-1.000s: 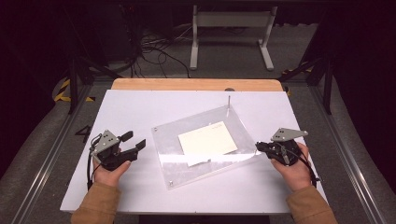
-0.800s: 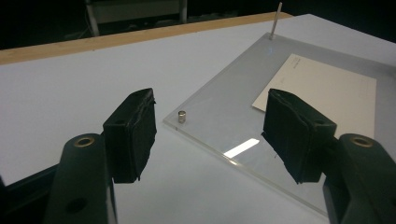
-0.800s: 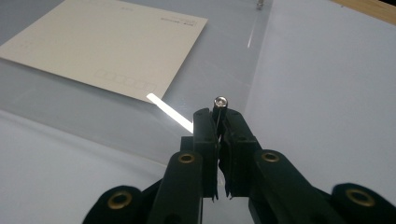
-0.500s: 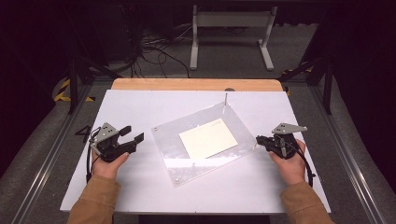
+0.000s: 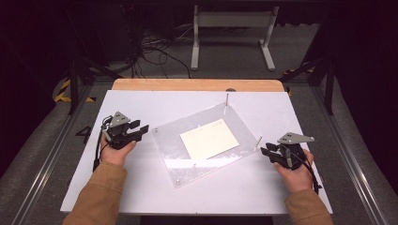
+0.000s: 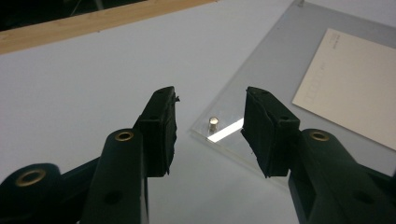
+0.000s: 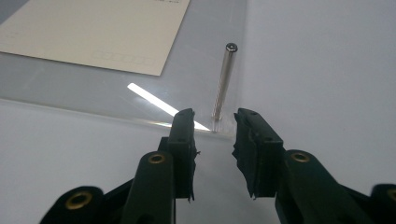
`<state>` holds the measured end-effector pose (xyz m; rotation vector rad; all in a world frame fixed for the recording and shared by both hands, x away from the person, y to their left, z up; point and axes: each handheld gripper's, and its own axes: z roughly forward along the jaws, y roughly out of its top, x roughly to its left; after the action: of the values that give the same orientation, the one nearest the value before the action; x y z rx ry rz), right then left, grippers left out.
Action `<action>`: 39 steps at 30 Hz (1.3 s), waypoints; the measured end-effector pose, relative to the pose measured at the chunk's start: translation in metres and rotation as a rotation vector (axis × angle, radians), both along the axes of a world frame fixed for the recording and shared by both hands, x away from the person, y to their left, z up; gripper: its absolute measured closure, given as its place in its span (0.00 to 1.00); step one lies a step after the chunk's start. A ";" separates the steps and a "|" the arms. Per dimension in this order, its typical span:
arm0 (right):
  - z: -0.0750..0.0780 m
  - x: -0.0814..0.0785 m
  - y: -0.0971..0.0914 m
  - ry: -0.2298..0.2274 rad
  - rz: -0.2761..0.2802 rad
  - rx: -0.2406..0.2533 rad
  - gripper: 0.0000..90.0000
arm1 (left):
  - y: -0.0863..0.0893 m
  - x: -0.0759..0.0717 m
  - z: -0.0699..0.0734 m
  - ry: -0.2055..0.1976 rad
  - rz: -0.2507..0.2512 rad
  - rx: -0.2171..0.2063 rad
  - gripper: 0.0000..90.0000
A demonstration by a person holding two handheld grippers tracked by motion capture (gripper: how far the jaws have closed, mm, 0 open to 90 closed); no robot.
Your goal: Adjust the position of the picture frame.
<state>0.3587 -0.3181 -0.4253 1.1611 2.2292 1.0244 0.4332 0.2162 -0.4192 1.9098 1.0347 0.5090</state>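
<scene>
Clear acrylic plate [image 5: 205, 143] lies flat mid-tabletop [image 5: 155, 101]; left gripper [image 6: 209, 128], jaws just narrowing, and right gripper [image 7: 214, 135], jaws just parting, both empty at opposite corners, risk snagging the upright steel pin [image 7: 223, 84].

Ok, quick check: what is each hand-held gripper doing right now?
Left hand-held gripper: open, jaws just been closing, holding nothing, at the clear plate's corner.
Right hand-held gripper: open, jaws just been opening, empty, near the metal pin.
</scene>
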 end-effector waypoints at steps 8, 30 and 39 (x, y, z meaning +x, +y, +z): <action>0.003 -0.022 0.006 0.012 0.053 0.018 0.82 | -0.004 0.033 -0.010 0.044 0.029 0.016 0.80; 0.004 -0.048 0.024 0.049 0.150 0.046 0.82 | -0.010 0.060 -0.048 0.205 0.040 0.001 1.00; 0.003 -0.050 0.027 0.053 0.158 0.045 0.82 | -0.008 0.060 -0.048 0.229 0.012 -0.025 1.00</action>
<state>0.3086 -0.2914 -0.4226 1.0553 2.3824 1.1229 0.4930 0.2080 -0.4676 1.9736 1.1931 0.2867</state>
